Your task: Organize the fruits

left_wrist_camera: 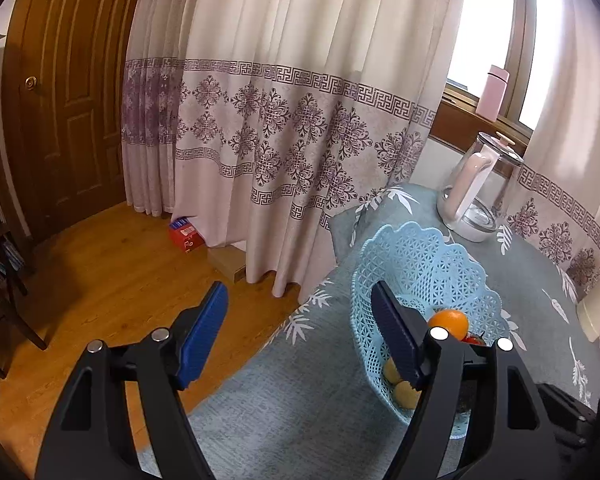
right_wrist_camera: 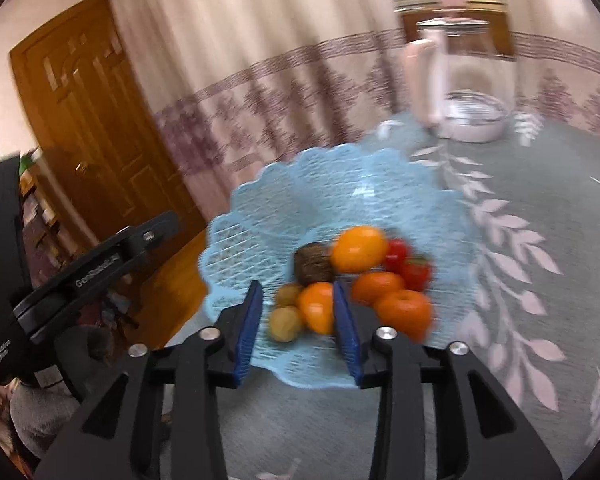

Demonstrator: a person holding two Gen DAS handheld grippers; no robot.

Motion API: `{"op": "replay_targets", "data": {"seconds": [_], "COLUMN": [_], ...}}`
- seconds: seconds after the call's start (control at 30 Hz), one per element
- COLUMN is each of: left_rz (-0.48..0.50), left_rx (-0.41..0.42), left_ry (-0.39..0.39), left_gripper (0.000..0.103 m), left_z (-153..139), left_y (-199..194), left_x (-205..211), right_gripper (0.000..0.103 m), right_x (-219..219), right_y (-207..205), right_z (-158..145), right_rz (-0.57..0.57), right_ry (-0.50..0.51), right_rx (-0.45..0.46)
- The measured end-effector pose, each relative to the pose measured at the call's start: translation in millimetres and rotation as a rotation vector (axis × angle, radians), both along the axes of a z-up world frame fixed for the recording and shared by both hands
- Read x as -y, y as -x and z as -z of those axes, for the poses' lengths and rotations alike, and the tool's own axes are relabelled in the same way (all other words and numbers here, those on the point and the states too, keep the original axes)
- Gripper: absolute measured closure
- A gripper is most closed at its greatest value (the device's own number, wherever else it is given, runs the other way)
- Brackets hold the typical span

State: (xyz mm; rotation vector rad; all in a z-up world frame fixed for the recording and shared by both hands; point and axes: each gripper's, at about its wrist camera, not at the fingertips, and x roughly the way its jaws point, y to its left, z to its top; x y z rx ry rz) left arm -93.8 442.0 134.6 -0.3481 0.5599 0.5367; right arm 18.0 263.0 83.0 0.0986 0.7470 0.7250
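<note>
Pale-blue plastic lattice basket (right_wrist_camera: 260,208) with a scalloped rim sits on the table (right_wrist_camera: 540,184) and holds round oranges (right_wrist_camera: 358,249), red tomatoes (right_wrist_camera: 414,272), small yellowish fruit (right_wrist_camera: 286,322) and a brown rough lump (right_wrist_camera: 312,266). My right claw (right_wrist_camera: 298,330) hangs released at the basket's near rim, gripping nothing. My left claw (left_wrist_camera: 300,336) is spread wide, empty. Leaf-print grey cloth covers the table; a glass kettle (left_wrist_camera: 474,188) stands behind.

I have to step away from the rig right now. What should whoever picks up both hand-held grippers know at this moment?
Left hand-held gripper: open, empty, beside the blue basket.
Right hand-held gripper: open, empty, just in front of the basket, aimed at the fruit.
Fruit: oranges, small red fruits, yellowish fruits and a brown one all lie in the basket on the table.
Done: no loose fruit in view.
Left: possibly nothing; check the table outside these views.
</note>
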Motion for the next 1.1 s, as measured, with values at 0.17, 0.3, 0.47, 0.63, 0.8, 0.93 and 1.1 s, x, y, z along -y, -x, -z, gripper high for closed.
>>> {"op": "replay_targets", "data": {"seconds": [0.17,0.3,0.47,0.63,0.8,0.93,1.1], "left_rz": [0.017,0.043,0.081,0.110,0.151,0.165,0.181], "left_rx": [-0.008,-0.012,-0.018,-0.031,-0.046,-0.049,-0.050], "left_ry": [-0.005,-0.035,-0.118,-0.216,-0.277,-0.302,-0.322], "left_gripper": [0.026,0.018,0.009,0.004,0.003,0.003,0.003], "left_z": [1,-1,-9,-16,-21,-24,-26], "left_y": [-1,-3,-3,-1,3,4,7], "left_x": [4,15,34,50,59,64,68], "right_gripper": [0.055,0.051,0.034,0.022,0.012,0.005,0.005], "right_x": [45,71,74,65,55,55,59], "right_y": [-2,-3,5,19,31,35,37], "right_z": [7,12,9,0,-8,-13,-17], "right_rz": [0.118,0.193,0.205,0.171,0.148,0.176,0.208], "right_ry": [-0.035,-0.028,0.029,0.083,0.118,0.123,0.110], "right_rx": [-0.032,-0.056,-0.012,0.062,0.117,0.146,0.150]}}
